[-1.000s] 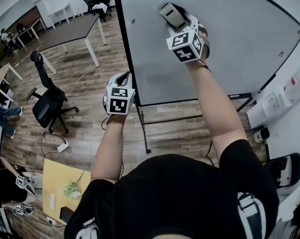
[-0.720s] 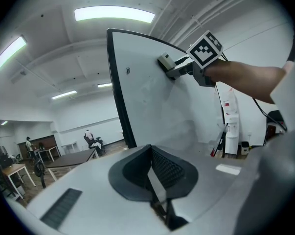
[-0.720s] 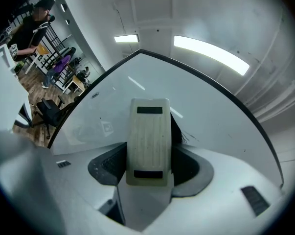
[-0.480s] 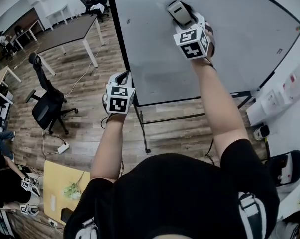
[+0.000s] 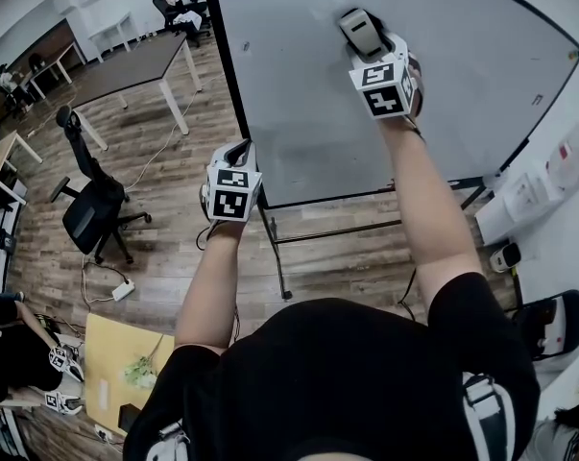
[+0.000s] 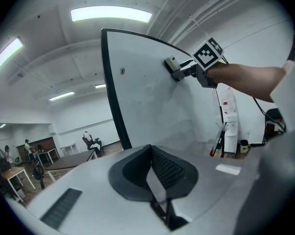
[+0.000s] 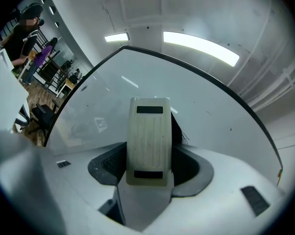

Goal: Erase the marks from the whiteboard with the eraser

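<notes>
Pinching cream eraser [image 7: 148,141] in right hand-held gripper [image 5: 369,38], eraser flat against whiteboard [image 5: 289,84], left hand-held gripper [image 5: 239,152] pressed together, empty, near whiteboard's lower left corner

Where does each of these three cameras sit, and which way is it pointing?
Head view: on the person's head, looking steeply down at the whiteboard; shirt, left gripper and right gripper show.
Left gripper view: on the left gripper, looking past its shut, empty jaws at the whiteboard; the right forearm shows.
Right gripper view: on the right gripper, facing the whiteboard; its jaws clamp the eraser.
All three share the whiteboard.
</notes>
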`<state>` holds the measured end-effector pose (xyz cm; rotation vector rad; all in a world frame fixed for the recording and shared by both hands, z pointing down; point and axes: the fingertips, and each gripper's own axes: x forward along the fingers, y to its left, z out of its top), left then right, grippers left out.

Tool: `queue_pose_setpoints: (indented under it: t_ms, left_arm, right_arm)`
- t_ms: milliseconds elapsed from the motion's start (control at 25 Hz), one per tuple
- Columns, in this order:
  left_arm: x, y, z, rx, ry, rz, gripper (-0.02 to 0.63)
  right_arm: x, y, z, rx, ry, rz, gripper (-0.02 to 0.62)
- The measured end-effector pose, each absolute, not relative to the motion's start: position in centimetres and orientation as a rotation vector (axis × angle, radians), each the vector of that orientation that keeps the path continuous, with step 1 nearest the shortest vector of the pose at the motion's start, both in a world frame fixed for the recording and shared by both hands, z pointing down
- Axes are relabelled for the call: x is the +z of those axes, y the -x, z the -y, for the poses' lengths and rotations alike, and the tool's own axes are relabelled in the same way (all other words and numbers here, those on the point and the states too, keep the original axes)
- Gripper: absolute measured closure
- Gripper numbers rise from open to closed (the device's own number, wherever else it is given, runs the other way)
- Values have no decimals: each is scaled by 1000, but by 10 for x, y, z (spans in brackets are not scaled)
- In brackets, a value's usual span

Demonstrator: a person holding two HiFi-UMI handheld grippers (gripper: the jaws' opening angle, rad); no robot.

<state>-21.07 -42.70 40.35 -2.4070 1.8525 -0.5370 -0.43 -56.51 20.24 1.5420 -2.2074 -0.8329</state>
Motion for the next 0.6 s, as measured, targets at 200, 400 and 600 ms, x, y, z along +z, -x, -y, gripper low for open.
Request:
queue_pose_setpoints:
  t_ms: [200,400,600]
  left_arm:
    - [405,206,425,-547,2413,-1839,595]
    - [407,204,425,-554,2418,-1838,595]
    - [402,208,422,-534,2409,-1841,595]
  right_arm:
    - [204,3,564,-833,-1544,2205,345]
    - [204,2,565,-838,-1546,2197,345]
    - [203,5,564,-846,-1547,2198,345]
